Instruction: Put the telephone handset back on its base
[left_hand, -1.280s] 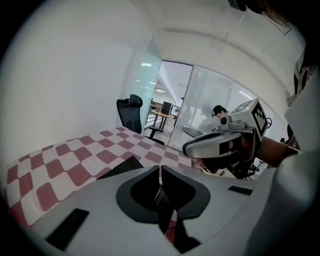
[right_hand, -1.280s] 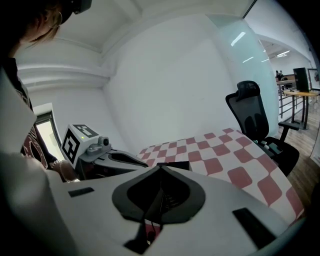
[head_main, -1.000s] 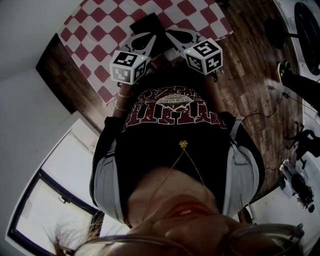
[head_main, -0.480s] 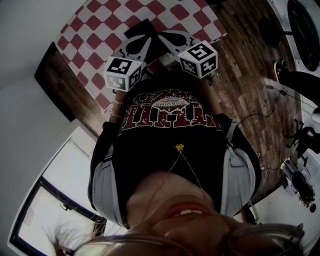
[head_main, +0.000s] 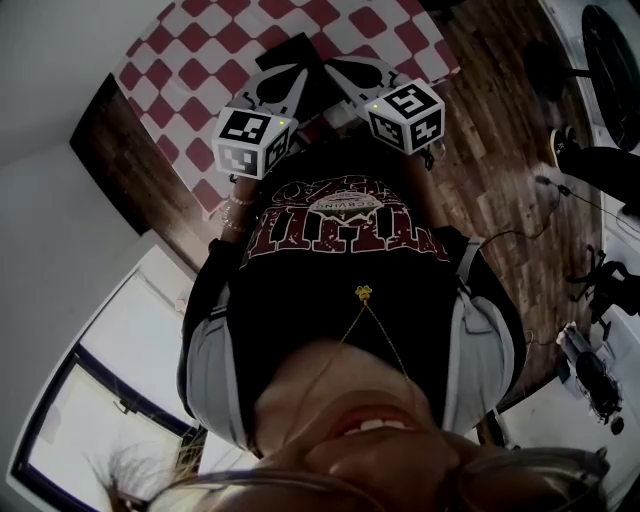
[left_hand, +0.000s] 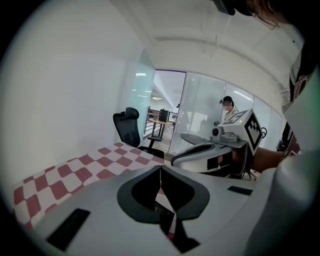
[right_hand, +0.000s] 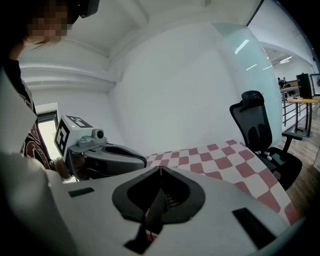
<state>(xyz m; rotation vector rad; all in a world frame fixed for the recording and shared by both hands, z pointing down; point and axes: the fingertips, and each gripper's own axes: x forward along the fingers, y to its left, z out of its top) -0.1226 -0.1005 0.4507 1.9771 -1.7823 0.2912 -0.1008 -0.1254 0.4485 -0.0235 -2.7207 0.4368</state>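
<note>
My left hand-held gripper (left_hand: 160, 169) and right hand-held gripper (right_hand: 160, 169) are both closed on nothing; the left's jaws have just come together. A dark shape, the telephone (head_main: 298, 50) I judge, lies on the checked bench (head_main: 190, 45) by its near edge, under their tips. Whether its handset is seated, I cannot tell. No containers show.

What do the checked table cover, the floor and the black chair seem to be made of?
Table cover: probably cloth or soft vinyl, matte, printed in red and white squares with no shine.
Floor: wood or wood-look laminate, with brown planks, visible seams and a slight sheen.
Chair: black and matte, perhaps fabric or mesh on a plastic frame. It is too small to be sure.
</note>
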